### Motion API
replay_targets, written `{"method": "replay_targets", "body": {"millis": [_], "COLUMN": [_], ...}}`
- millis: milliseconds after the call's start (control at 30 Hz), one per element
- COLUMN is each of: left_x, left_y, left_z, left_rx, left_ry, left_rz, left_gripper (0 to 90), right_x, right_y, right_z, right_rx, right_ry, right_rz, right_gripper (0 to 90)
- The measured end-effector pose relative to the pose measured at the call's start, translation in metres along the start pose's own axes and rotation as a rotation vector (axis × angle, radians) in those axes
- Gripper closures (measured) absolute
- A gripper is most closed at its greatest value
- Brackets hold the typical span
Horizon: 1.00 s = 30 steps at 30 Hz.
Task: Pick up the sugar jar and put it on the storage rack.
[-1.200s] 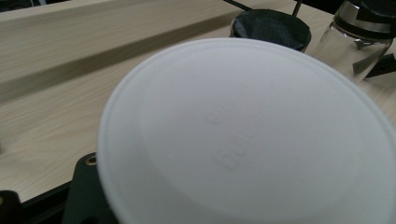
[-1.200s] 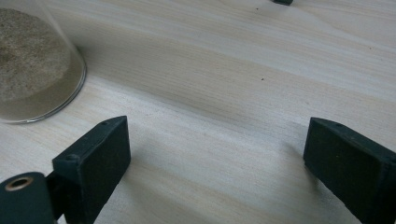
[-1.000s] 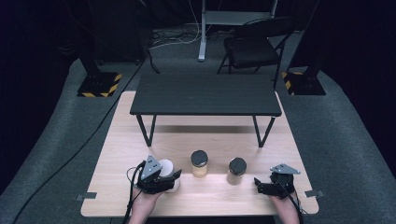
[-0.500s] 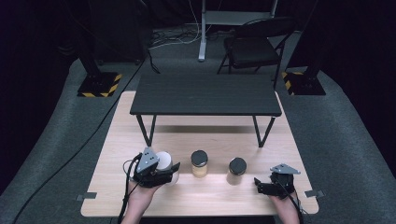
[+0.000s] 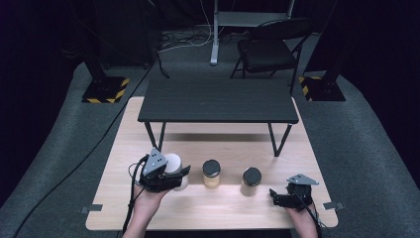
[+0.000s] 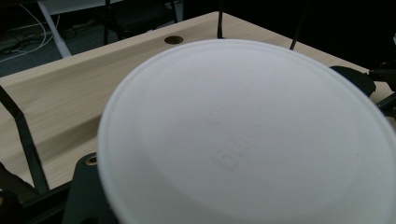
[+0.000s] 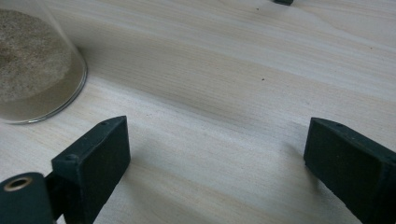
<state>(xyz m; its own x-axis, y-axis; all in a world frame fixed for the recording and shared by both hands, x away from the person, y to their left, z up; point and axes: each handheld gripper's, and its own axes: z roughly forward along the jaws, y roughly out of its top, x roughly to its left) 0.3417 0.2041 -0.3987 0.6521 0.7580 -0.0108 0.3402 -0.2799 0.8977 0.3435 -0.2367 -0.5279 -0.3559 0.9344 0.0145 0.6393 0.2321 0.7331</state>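
Observation:
A jar with a white lid (image 5: 172, 162) hangs a little above the wooden table (image 5: 163, 144) at the front left, my left gripper (image 5: 168, 177) shut on its body. The white lid (image 6: 247, 140) looms close and blurred in the left gripper view, hiding the jaws. Two jars with black lids stand to its right, one (image 5: 211, 173) beside it and the other (image 5: 251, 181) farther right. My right gripper (image 5: 277, 197) lies low on the table at the front right. Its jaws stand open with only bare wood between them (image 7: 215, 158). A glass jar of sandy powder (image 7: 32, 70) stands ahead to their left.
A low black table (image 5: 218, 101) on thin legs stands on the far half of the wooden table. A black chair (image 5: 270, 49) and stands with striped bases (image 5: 106, 89) are on the floor beyond. Cables trail off the table's left front corner.
My left gripper has lifted the white-lidded jar off the table and carried it slightly away from the person. The right gripper and both black-lidded jars have stayed put.

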Motion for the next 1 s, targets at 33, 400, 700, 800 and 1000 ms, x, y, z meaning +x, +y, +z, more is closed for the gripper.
{"method": "replay_targets", "body": {"millis": [33, 400, 700, 800, 1000], "left_x": [0.000, 0.006, 0.010, 0.011, 0.013], "left_y": [0.000, 0.023, 0.037, 0.040, 0.050], "left_z": [0.000, -0.005, -0.006, -0.006, -0.005], "left_rx": [0.000, -0.004, 0.003, -0.001, -0.004], "left_ry": [0.000, -0.002, 0.003, 0.004, -0.001], "left_rz": [0.000, 0.009, 0.019, 0.015, 0.011], "left_gripper": [36.0, 35.9, 35.9, 36.0, 36.0], "right_x": [0.000, 0.000, 0.000, 0.000, 0.000], "right_y": [0.000, 0.000, 0.000, 0.000, 0.000], "right_z": [0.000, 0.000, 0.000, 0.000, 0.000], "right_rx": [0.000, 0.000, 0.000, 0.000, 0.000], "right_ry": [0.000, 0.001, 0.002, 0.001, 0.002], "right_rz": [0.000, 0.000, 0.000, 0.000, 0.000], "right_gripper": [6.2, 6.1, 6.1, 6.1, 6.0]}}
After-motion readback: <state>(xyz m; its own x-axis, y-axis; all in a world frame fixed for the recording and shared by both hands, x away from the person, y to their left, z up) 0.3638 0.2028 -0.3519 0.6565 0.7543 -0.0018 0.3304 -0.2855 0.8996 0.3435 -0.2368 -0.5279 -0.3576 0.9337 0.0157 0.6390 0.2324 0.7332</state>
